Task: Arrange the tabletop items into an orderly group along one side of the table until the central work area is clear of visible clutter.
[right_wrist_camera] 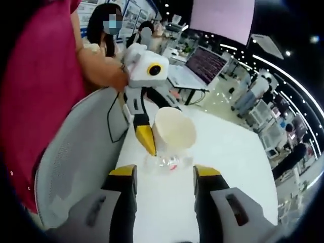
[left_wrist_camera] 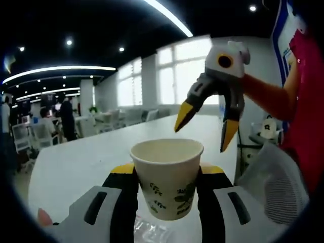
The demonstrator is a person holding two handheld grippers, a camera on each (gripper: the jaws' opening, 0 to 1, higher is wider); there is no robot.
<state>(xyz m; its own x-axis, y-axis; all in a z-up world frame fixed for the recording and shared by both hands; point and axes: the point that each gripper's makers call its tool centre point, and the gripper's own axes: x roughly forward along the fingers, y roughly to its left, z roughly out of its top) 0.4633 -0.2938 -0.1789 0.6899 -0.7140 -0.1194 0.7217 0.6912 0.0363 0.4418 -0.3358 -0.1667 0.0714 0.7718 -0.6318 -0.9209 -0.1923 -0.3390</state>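
A white paper cup (left_wrist_camera: 167, 152) with a green leaf print sits between my left gripper's (left_wrist_camera: 168, 169) jaws, which are shut on its sides. In the right gripper view the same cup (right_wrist_camera: 174, 129) hangs mouth-up over the white table (right_wrist_camera: 228, 152), held by the left gripper (right_wrist_camera: 162, 126). Just below it lies a crumpled clear plastic piece (right_wrist_camera: 167, 163), also visible under the cup (left_wrist_camera: 149, 230). My right gripper (right_wrist_camera: 165, 172) is open with nothing between its fingers, a short way from the plastic. In the left gripper view the right gripper (left_wrist_camera: 205, 129) hovers open beyond the cup.
A grey mesh chair back (right_wrist_camera: 76, 152) stands against the table's near edge, seen too as the chair (left_wrist_camera: 273, 182). A person in a red top (right_wrist_camera: 35, 91) holds both tools. An open laptop (right_wrist_camera: 202, 63) sits on a far desk. The long table (left_wrist_camera: 76, 157) stretches away.
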